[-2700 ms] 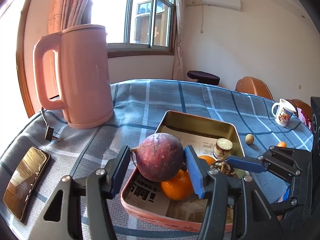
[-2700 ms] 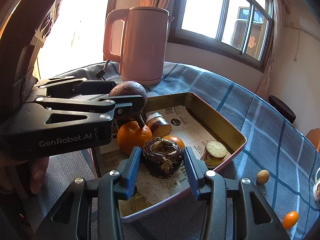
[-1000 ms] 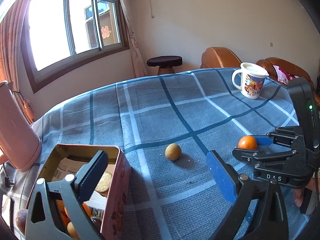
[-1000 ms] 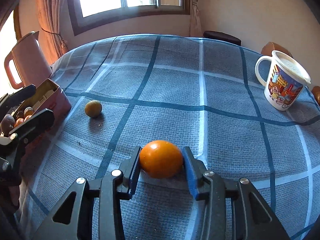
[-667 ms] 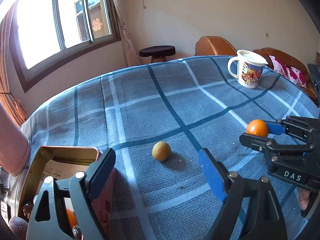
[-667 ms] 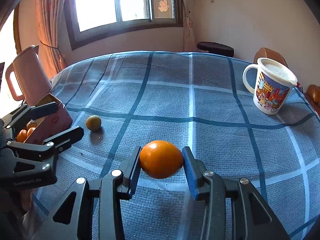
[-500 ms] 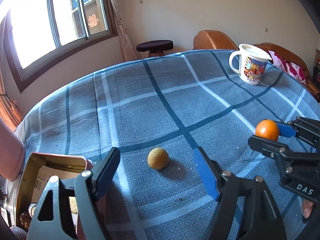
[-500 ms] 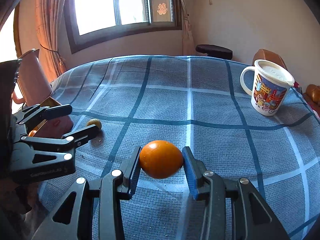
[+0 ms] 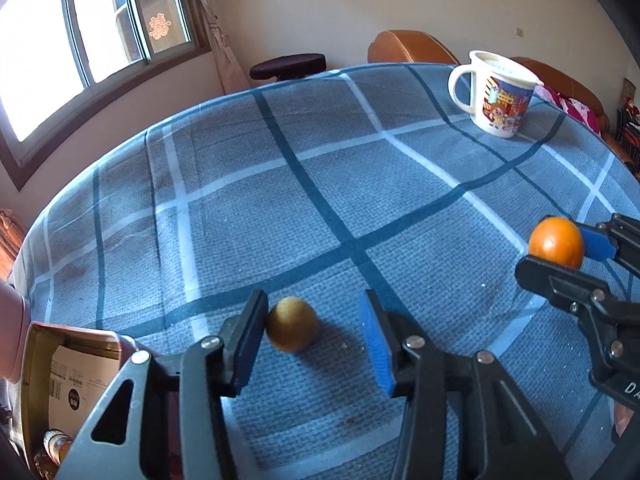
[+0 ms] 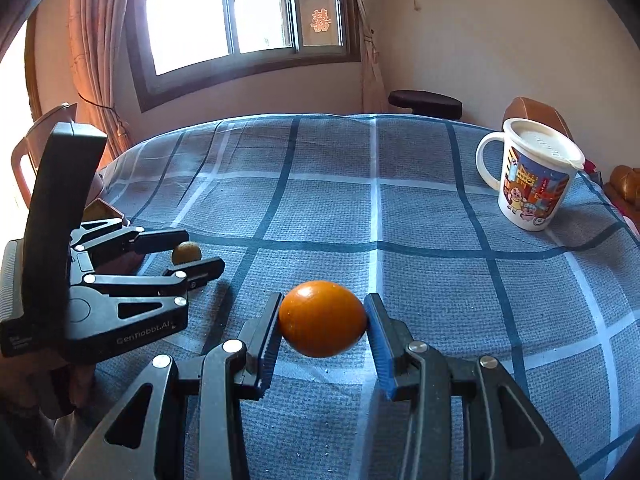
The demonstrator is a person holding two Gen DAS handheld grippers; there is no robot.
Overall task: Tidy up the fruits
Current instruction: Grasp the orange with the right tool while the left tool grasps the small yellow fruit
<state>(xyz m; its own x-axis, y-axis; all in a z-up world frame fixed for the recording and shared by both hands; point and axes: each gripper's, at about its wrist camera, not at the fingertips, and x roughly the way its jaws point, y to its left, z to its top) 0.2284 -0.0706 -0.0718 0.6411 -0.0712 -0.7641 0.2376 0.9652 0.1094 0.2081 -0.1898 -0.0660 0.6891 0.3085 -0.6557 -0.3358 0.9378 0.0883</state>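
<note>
A small yellow-brown fruit [image 9: 292, 329] lies on the blue checked tablecloth. My left gripper [image 9: 316, 340] is open around it, the left finger close to it, the right finger apart. The same fruit [image 10: 186, 252] shows between the left gripper's fingers in the right wrist view. My right gripper [image 10: 322, 322] is shut on an orange fruit [image 10: 322, 318] and holds it above the cloth; that fruit also shows in the left wrist view [image 9: 556, 242]. The pink tin tray [image 9: 60, 356] with fruit in it sits at the lower left.
A lidded cartoon mug [image 10: 532, 176] stands at the far right of the table. A pink kettle [image 10: 44, 136] stands behind the left gripper. A stool [image 10: 426, 104] and brown chairs [image 9: 412, 46] stand beyond the table edge.
My left gripper has left the tray, moved right and come down around the small yellow-brown fruit. My right gripper has lifted the orange fruit off the cloth.
</note>
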